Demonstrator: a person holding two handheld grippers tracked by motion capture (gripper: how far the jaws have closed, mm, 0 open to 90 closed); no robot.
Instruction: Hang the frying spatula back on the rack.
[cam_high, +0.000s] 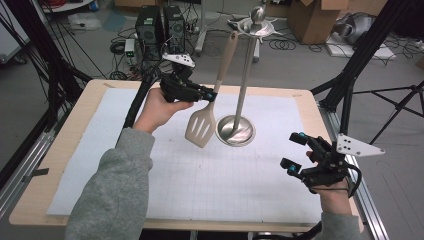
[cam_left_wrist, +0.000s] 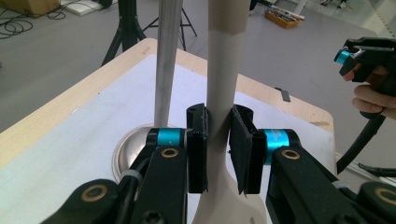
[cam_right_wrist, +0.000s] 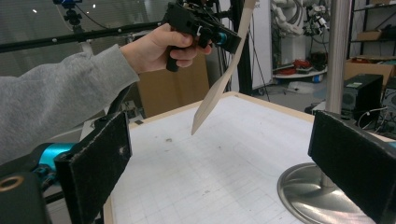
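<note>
Wooden desk (cam_high: 60, 150) under a white grid mat (cam_high: 200, 175), computer towers (cam_high: 160, 25) and cardboard boxes (cam_high: 315, 17) on the floor beyond.

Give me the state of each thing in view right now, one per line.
Left gripper: shut on the spatula's handle.
Right gripper: open, holding nothing, off to the stand's right.
Spatula: beige, slotted, held clear of the table, handle up and tilted, blade down.
Stand: upright on its round base, hooks at the top; whether the spatula hangs from one, I cannot tell.
</note>
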